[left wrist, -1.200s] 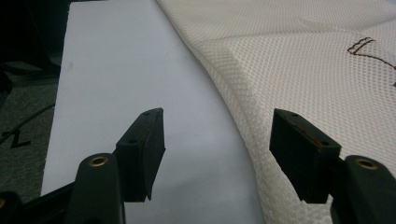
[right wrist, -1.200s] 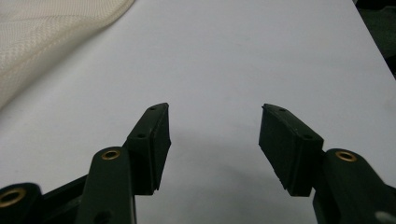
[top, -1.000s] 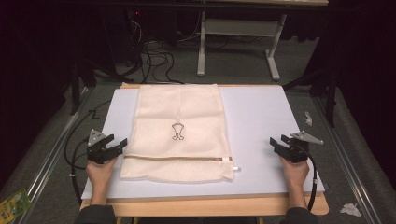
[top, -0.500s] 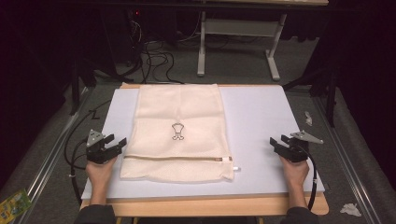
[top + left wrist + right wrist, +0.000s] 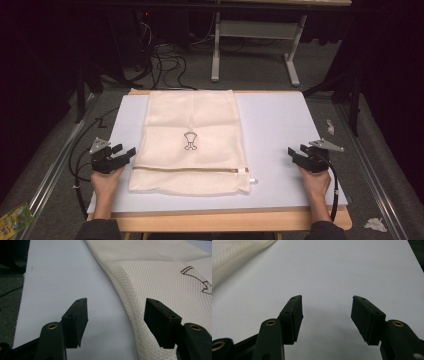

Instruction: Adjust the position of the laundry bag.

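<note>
Mesh bag [image 5: 191, 145]: cream, flat on the white mat [image 5: 280, 130], left of centre; zip [image 5: 190, 169] runs across its near end; small dark emblem [image 5: 189, 140] at its middle
Left gripper [image 5: 127, 153]: near left of mat, just beside the bag's left edge; jaws spread wide after just opening further, nothing pinched; bag's edge lies under the right jaw in the left gripper view
Right gripper [image 5: 294, 153]: near right of mat, well apart from the bag; jaws spread wide over bare mat
Table [image 5: 225, 220]: wooden edge shows at near side
</note>
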`<action>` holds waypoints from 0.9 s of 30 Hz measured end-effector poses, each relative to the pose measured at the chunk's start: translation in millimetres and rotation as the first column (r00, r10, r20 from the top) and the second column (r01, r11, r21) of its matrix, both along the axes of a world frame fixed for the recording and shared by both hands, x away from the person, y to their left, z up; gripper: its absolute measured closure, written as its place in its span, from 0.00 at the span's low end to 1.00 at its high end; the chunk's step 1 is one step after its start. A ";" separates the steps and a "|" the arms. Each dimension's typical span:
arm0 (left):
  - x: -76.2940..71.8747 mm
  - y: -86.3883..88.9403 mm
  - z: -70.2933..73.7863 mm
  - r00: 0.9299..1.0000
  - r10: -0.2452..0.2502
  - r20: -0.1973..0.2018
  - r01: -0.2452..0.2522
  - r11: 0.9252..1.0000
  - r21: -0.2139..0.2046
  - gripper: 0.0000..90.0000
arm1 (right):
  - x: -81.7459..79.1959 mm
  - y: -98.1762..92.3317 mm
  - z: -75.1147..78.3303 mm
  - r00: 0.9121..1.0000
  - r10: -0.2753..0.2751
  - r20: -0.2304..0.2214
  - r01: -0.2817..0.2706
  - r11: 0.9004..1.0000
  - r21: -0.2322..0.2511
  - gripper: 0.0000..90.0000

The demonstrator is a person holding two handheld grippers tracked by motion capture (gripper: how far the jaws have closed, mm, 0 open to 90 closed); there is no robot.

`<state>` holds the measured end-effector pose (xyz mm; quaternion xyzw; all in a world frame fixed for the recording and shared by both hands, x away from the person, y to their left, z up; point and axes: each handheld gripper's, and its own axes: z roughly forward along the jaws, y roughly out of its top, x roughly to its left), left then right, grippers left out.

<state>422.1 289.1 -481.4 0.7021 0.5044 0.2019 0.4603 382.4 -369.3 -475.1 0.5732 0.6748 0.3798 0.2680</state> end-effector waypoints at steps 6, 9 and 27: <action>-2.0 -4.9 2.8 1.000 -0.011 0.007 0.011 1.000 0.019 0.34 | -0.2 4.0 0.4 1.000 0.013 -0.007 -0.013 1.000 0.013 0.48; -3.5 -5.4 4.1 1.000 -0.023 -0.010 0.023 0.999 0.027 0.35 | 0.2 2.5 0.9 1.000 0.028 0.011 -0.028 0.999 0.046 0.48; -6.8 -19.5 17.2 0.996 -0.075 -0.047 0.078 0.994 0.072 0.36 | -4.7 24.6 9.2 0.995 0.098 0.017 -0.099 0.994 0.053 0.44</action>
